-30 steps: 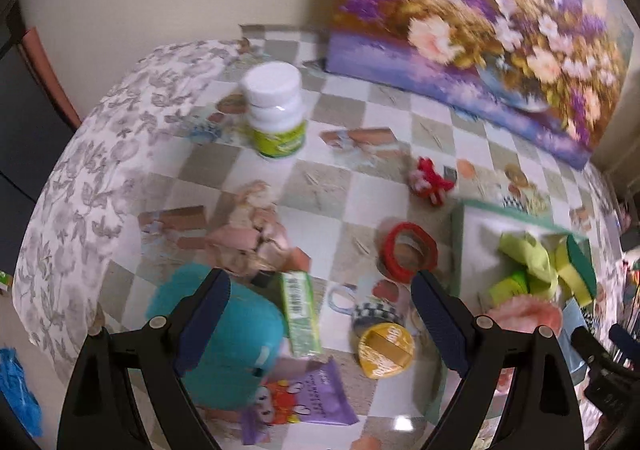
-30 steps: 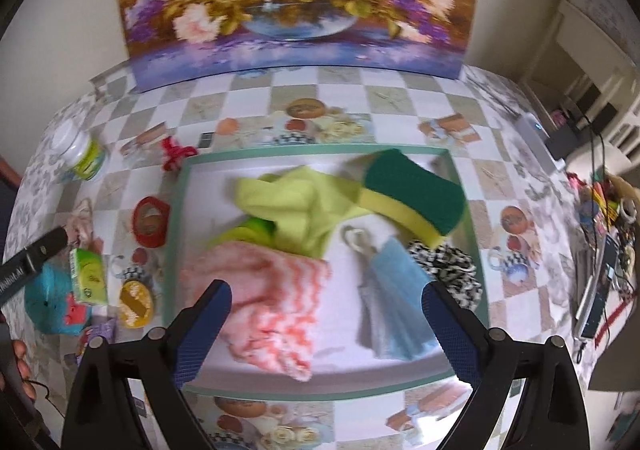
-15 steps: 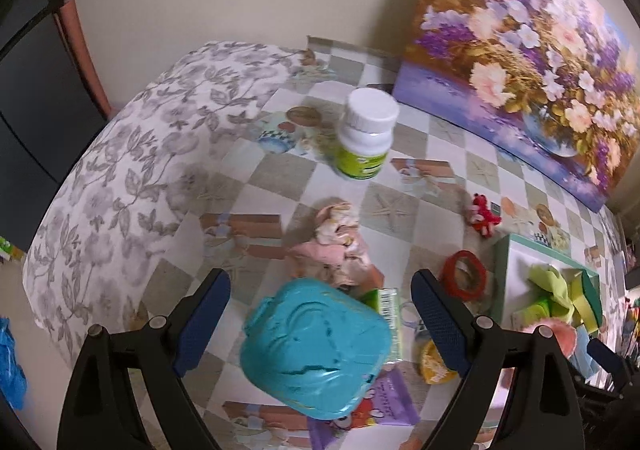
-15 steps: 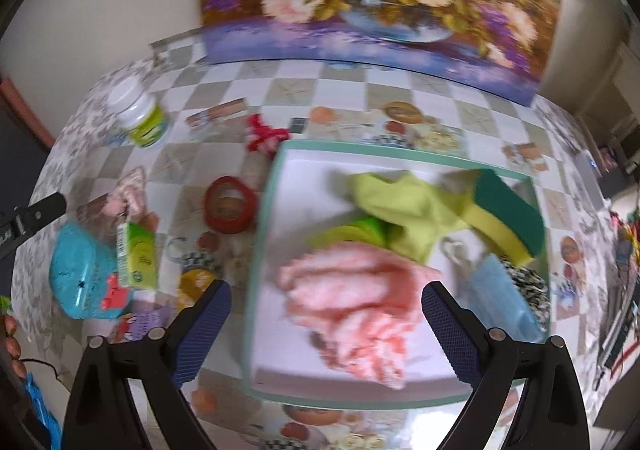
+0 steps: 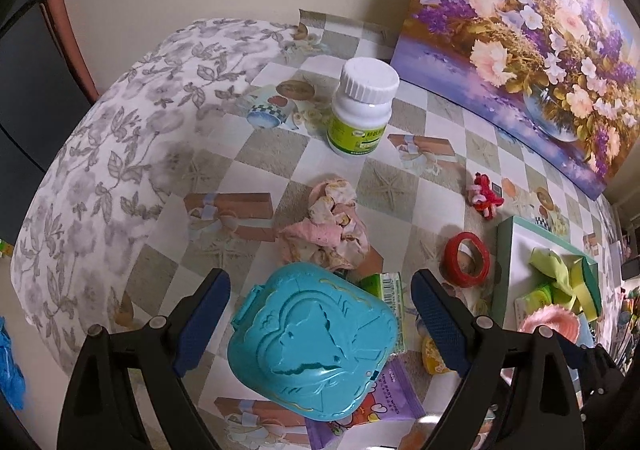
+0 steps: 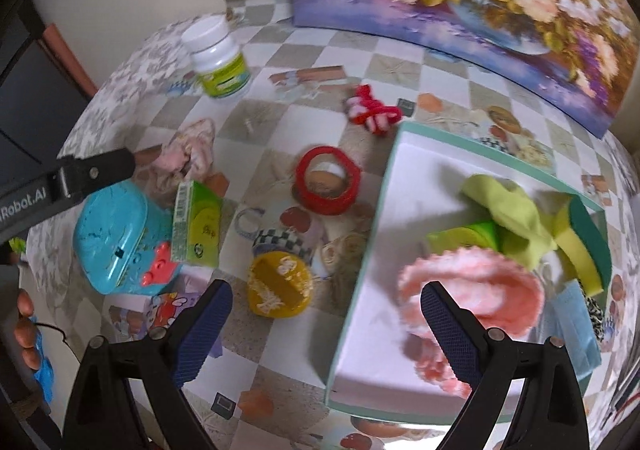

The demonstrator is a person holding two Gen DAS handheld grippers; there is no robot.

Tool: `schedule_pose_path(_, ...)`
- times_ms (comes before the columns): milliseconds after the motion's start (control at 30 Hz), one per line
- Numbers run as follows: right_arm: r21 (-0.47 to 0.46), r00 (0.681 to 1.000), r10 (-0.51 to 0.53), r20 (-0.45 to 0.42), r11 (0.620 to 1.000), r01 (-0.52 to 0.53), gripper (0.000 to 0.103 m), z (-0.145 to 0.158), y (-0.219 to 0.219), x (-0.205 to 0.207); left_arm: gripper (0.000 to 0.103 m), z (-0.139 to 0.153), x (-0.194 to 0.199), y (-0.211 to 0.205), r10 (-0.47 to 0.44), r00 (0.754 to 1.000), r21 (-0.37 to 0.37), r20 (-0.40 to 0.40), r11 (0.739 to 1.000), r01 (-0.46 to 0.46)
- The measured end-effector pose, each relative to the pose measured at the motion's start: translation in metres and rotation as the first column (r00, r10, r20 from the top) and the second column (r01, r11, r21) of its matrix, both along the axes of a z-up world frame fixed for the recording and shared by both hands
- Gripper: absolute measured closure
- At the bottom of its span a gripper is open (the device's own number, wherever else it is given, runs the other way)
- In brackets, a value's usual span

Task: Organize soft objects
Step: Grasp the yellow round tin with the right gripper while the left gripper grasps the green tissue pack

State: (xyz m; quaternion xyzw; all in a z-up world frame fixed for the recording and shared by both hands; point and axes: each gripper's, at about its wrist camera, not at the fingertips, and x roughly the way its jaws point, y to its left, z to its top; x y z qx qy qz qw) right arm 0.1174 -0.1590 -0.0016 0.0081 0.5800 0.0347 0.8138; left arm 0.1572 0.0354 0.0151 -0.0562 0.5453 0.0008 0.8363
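pink crumpled cloth [image 5: 324, 228] loose on bench [image 5: 400, 185], beyond teal case [image 5: 316, 346] | left claw [image 5: 320, 324] apart, empty, over case | right claw [image 6: 324, 330] apart, empty, straddling tray [image 6: 360, 250] edge | risk: left pads snag hard case, not cloth

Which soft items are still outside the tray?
Two: the crumpled pink cloth beyond the blue case, and the red-and-white yarn piece near the tray corner. Others lie inside.

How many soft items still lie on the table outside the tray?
2: the crumpled pink cloth beyond the teal case, and the red-and-white yarn piece by the tray's far corner. Others may be hidden.
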Motion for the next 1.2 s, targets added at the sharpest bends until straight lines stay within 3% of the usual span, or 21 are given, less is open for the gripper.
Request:
schedule_pose_path(267,0.03,0.996,0.073,-0.059,0.997,-0.071,0.022,-0.02,0.018,0.004,0.011,-0.008,0.005,-0.002,-0.013,0.999,-0.009,-0.032,1.0,0.013)
schedule_pose_path(633,0.023,0.983,0.134,-0.124,0.991,-0.133,0.039,-0.041,0.038,0.007,0.011,-0.017,0.029,-0.011,-0.098,0.989,-0.035,-0.11,0.995,0.095)
schedule_pose_path(900,0.003,0.979,0.135,-0.151,0.991,-0.136,0.047,-0.053,0.046,0.017,0.011,-0.031,0.049,-0.018,-0.184,0.964,-0.02,-0.189,0.983,0.184)
schedule_pose_path(1200,0.022,0.98,0.119,-0.158,0.993,-0.117,0.053,-0.062,0.041,0.017,0.011,-0.036,0.058,-0.036,-0.289,0.917,-0.031,-0.274,0.956,0.291)
